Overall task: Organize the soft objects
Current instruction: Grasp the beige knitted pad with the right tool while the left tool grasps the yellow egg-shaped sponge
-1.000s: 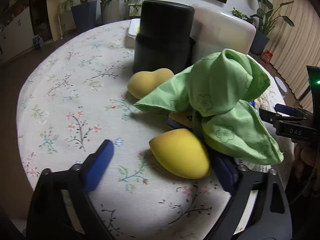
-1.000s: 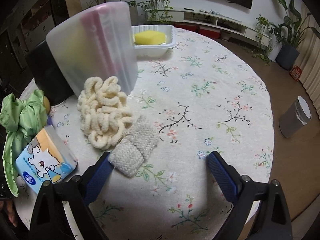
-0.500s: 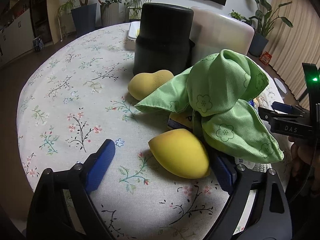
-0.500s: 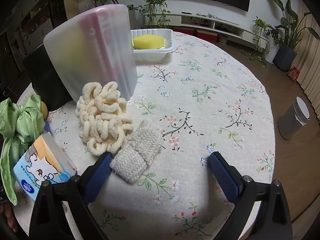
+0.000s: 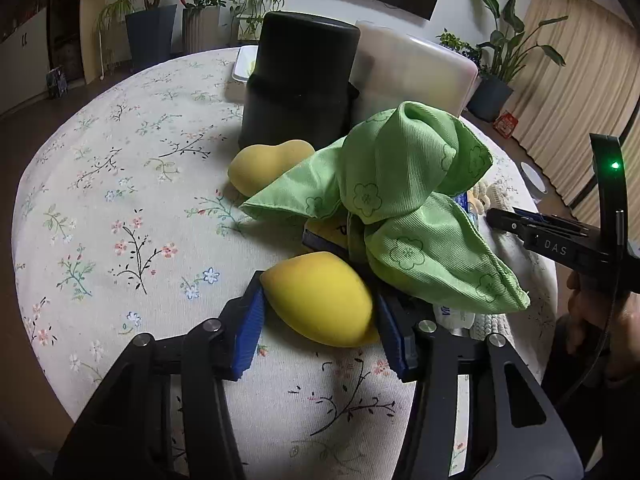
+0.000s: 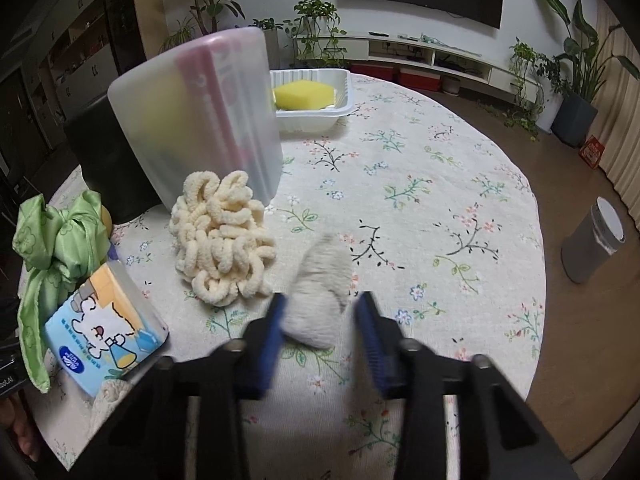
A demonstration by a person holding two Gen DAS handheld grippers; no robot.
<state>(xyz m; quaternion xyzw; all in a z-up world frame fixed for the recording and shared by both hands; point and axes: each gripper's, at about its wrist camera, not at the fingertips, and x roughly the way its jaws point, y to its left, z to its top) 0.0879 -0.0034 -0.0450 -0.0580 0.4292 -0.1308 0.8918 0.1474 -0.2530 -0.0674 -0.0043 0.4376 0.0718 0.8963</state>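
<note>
The left gripper (image 5: 318, 316) is closing on a yellow egg-shaped sponge (image 5: 320, 298). Both blue pads touch its sides. The sponge sits on the flowery tablecloth (image 5: 120, 216), at about 6 o'clock from the green cloth (image 5: 400, 196). It looks very light and squashy, so it will likely dent when squeezed. The fat middle is the best place to hold it, because the pointy end may slip out.

The right gripper (image 6: 320, 322) is closing on a small knitted pad (image 6: 320, 300). The pad is blurry and looks lifted and bent between the jaws. The left pad touches it; I cannot tell if the right one does. It is floppy and light, so a hold across its middle seems safest. It lies at about 4 o'clock from the loopy cream scrubber (image 6: 222, 240).

Counting: two rounded yellow sponges, the second sponge (image 5: 264, 164) beside the black tub (image 5: 300, 84). One green cloth. One scrubber. One knitted pad. One tissue pack (image 6: 106, 328). One white tray (image 6: 312, 100) with one flat yellow sponge (image 6: 304, 96) inside. One frosted box (image 6: 200, 116).
</note>
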